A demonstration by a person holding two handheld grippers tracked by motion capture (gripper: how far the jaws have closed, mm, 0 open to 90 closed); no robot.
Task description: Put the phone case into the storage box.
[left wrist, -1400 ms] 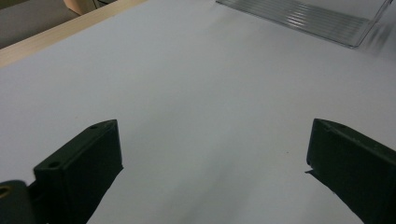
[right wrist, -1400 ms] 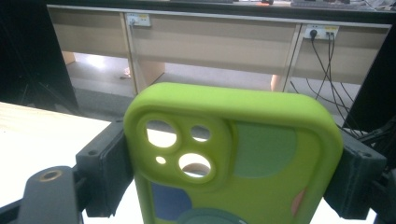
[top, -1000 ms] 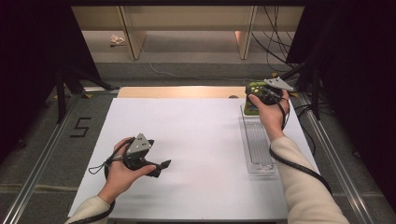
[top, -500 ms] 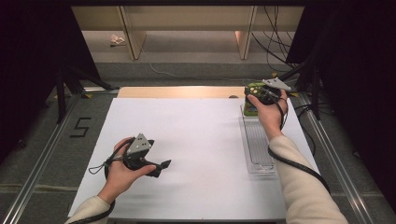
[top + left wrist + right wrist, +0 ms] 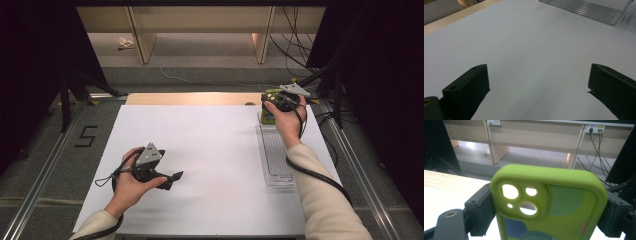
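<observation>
While my right gripper sits at the far right corner of the bench, I see its two black fingers pressed against the long sides of a lime-green phone case, so the case is clamped between them across its width. From the right gripper view the case stands upright with its back toward the camera: the raised camera block with its round cut-outs is at the upper left, and patches of darker green, blue and pink show on the back. In the high view the phone case hangs just over the far end of a clear plastic tray that lies lengthwise along the right edge of the white sheet covering the bench; I cannot tell whether the case's lower edge touches the tray or hovers just above it. My right hand wraps the gripper body from behind, and a black cable trails back along the sleeve. My left gripper rests low over the near left part of the white sheet, well apart from the tray and the case. In the left gripper view its fingers stand wide apart with nothing between them, just bare white sheet, and the ribbed end of the clear plastic tray shows at the upper right.
</observation>
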